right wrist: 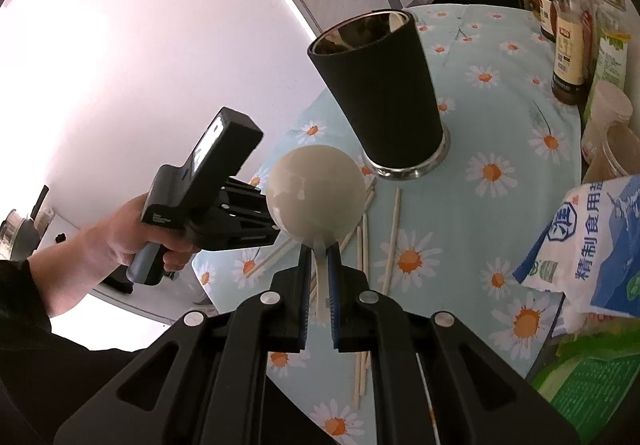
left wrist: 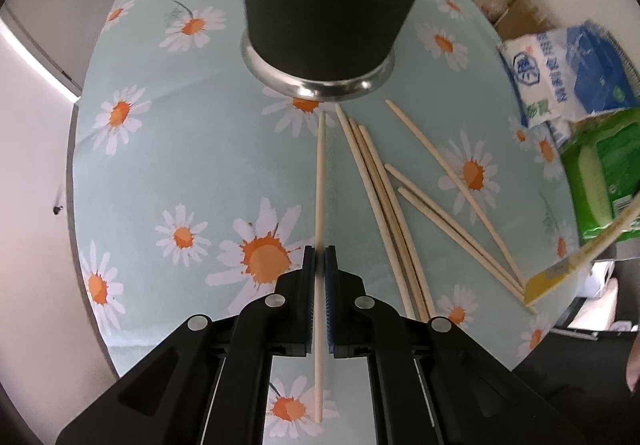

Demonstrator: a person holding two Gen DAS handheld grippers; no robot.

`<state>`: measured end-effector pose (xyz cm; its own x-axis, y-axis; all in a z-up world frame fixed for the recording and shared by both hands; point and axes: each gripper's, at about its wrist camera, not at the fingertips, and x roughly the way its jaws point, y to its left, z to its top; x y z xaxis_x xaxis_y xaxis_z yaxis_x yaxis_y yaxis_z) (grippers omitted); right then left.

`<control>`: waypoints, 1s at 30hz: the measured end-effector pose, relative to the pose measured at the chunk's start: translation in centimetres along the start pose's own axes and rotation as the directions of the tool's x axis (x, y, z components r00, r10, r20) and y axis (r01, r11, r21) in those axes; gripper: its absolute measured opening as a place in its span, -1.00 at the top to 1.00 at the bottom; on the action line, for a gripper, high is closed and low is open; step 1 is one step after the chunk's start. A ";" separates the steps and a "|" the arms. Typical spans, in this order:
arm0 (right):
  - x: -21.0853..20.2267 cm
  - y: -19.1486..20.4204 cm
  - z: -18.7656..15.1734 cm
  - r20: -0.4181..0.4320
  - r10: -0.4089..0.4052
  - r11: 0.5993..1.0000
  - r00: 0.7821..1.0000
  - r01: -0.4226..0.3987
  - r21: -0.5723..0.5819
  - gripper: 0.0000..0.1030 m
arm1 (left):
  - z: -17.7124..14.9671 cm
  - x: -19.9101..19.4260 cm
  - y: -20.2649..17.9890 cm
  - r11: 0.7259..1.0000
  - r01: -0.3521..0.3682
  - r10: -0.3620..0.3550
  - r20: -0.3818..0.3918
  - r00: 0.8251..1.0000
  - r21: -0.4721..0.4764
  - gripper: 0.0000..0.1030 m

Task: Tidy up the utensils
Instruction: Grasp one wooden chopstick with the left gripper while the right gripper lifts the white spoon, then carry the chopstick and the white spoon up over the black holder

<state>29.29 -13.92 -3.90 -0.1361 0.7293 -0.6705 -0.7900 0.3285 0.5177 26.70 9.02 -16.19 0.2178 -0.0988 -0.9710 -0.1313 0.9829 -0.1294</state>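
Left claw (left wrist: 319, 265) is clenched on one chopstick (left wrist: 320, 181), tip aimed toward the black cup (left wrist: 324, 5). Right claw (right wrist: 319, 265) grips a ladle (right wrist: 316, 201) by its handle. Loose chopsticks (left wrist: 400, 213) lie on the counter (left wrist: 180, 149), presumably awaiting transfer.

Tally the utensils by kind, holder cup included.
Chopsticks: 7 (1 in the left gripper, 6 loose on the table)
Spoon: 1 (in the right gripper)
Cup: 1
Total: 9
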 end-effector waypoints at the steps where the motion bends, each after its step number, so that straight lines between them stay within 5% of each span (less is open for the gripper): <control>1: 0.1 0.1 0.1 0.001 -0.003 1.000 1.000 0.003 -0.001 0.82 | -0.3 -0.4 0.6 1.000 0.011 -0.011 0.014 1.000 -0.010 0.93; 9: 1.0 1.7 1.8 0.009 -0.047 0.999 0.999 0.047 0.016 0.82 | -3.3 -4.2 2.8 0.987 0.148 -0.136 0.184 0.974 -0.054 0.93; 18: 1.4 3.4 4.1 0.047 -0.091 0.994 0.995 0.087 0.065 0.82 | -4.4 -9.6 4.6 0.960 0.280 -0.251 0.381 0.890 -0.023 0.93; 30: 0.9 5.4 7.5 0.121 -0.142 0.989 0.982 0.136 0.061 0.82 | -3.3 -15.9 5.6 0.933 0.348 -0.333 0.573 0.749 0.088 0.93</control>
<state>29.38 -6.92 2.30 0.0510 0.7426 -0.6678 -0.7634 0.4601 0.4533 19.29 15.56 -2.10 0.7613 -0.3118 -0.5685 0.0381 0.8968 -0.4408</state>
